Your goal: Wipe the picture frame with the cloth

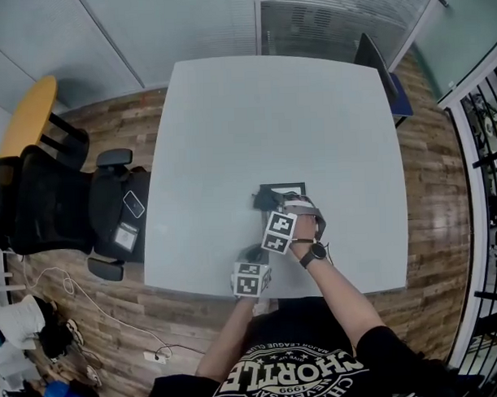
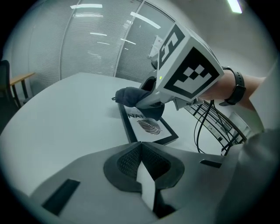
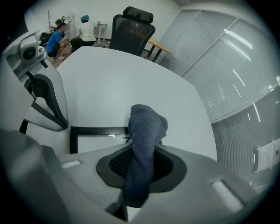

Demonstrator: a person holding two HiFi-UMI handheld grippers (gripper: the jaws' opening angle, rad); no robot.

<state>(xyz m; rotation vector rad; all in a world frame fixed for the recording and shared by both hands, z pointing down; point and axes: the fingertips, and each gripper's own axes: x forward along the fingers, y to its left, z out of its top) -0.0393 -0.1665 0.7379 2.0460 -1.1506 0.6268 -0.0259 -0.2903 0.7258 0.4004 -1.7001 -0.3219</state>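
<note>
A black picture frame (image 1: 286, 188) with a white print lies flat on the white table (image 1: 230, 137), toward its near edge. My right gripper (image 1: 270, 203) is shut on a dark blue cloth (image 1: 263, 200) and holds it down on the frame's left part. In the right gripper view the cloth (image 3: 146, 129) sticks out of the shut jaws over the frame's black border (image 3: 94, 130). In the left gripper view the frame (image 2: 151, 129) shows a fingerprint print, with the cloth (image 2: 133, 97) on its far end. My left gripper (image 1: 252, 257) is shut on nothing, near the table's front edge, short of the frame.
A black office chair (image 1: 62, 208) stands at the table's left side and another chair (image 1: 378, 63) at the far right corner. A yellow tabletop (image 1: 26, 116) sits far left. Black railings (image 1: 488, 185) run along the right. People (image 3: 70, 33) crouch far off in the right gripper view.
</note>
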